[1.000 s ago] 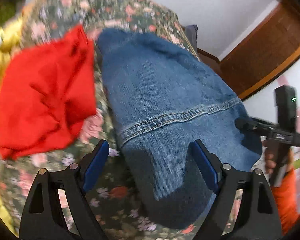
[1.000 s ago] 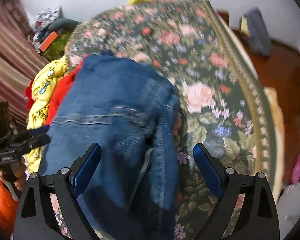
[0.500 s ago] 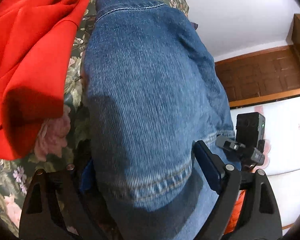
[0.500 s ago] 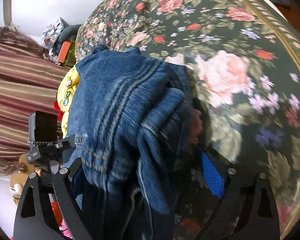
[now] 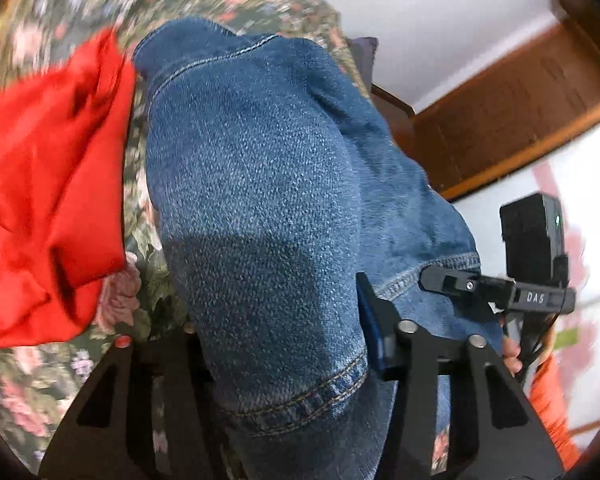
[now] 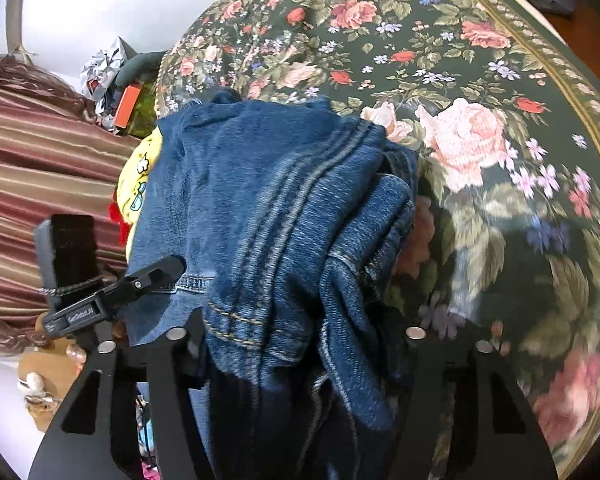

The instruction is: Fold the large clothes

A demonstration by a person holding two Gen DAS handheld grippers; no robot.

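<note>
A pair of blue denim jeans (image 5: 268,184) lies bunched on a floral bedspread (image 6: 480,80). My left gripper (image 5: 276,344) is shut on the near edge of the jeans; the denim fills the gap between its fingers and hides the left pad. My right gripper (image 6: 300,360) is shut on a thick fold of the jeans (image 6: 284,208), with both pads hidden under the cloth. Each gripper shows in the other's view: the right one (image 5: 496,286) at the jeans' right edge, the left one (image 6: 116,292) at their left edge.
A red garment (image 5: 48,200) lies on the bedspread left of the jeans. A yellow printed cloth (image 6: 138,176) sits beyond the jeans, by striped curtains (image 6: 40,184). Wooden furniture (image 5: 508,108) and a white wall stand behind the bed.
Both grippers were open above the jeans a second ago. They came down onto the near edge and closed on the denim, which has bunched up between them.
</note>
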